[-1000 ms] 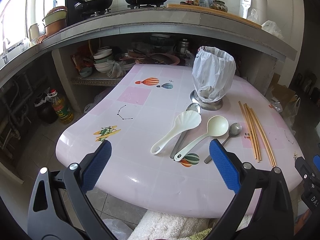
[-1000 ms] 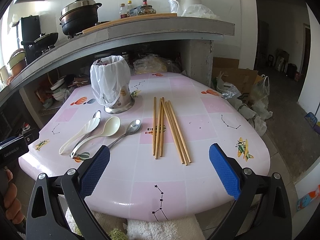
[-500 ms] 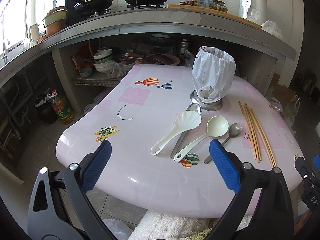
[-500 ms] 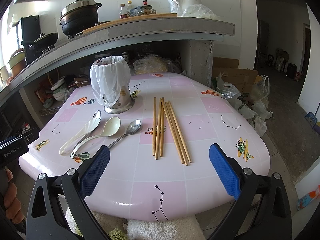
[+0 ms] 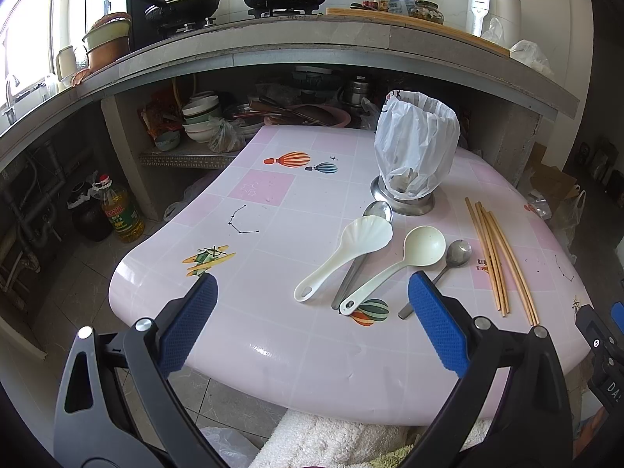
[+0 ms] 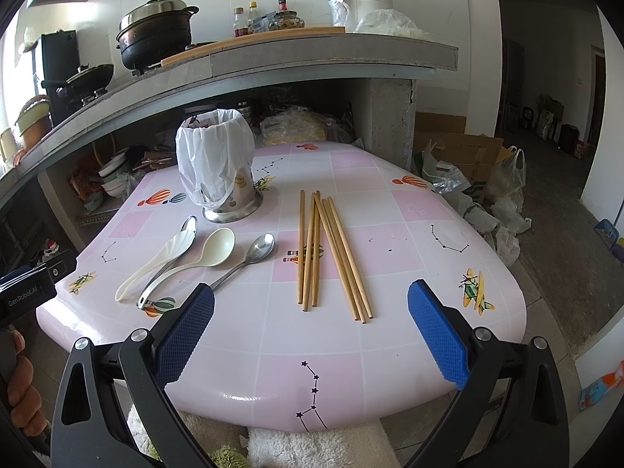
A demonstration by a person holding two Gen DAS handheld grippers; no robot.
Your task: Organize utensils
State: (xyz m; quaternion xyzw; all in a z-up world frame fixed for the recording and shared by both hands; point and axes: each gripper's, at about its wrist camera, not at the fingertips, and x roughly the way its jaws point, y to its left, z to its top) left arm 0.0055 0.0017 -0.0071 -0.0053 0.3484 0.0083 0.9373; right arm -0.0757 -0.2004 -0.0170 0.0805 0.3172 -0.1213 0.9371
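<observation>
**Left wrist view: both grippers spread wide over the pink table, nothing held**

Left gripper (image 5: 312, 316) hangs above the near edge of the pink tiled table (image 5: 273, 335), blue pads far apart, empty. At 12 o'clock from it: white shell-shaped plastic scoop (image 5: 343, 255) lying over a long steel spoon (image 5: 364, 249), cream plastic ladle (image 5: 394, 271), small steel spoon (image 5: 444, 269). Wooden chopsticks (image 5: 497, 257) at 1 o'clock, loose bundle. Steel holder lined with a white plastic bag (image 5: 413, 152) stands upright beyond the spoons.

Right gripper (image 6: 312, 325) likewise splayed and empty; chopsticks (image 6: 331, 249) at 12, spoons at 10, holder (image 6: 216, 167) at 11.
</observation>
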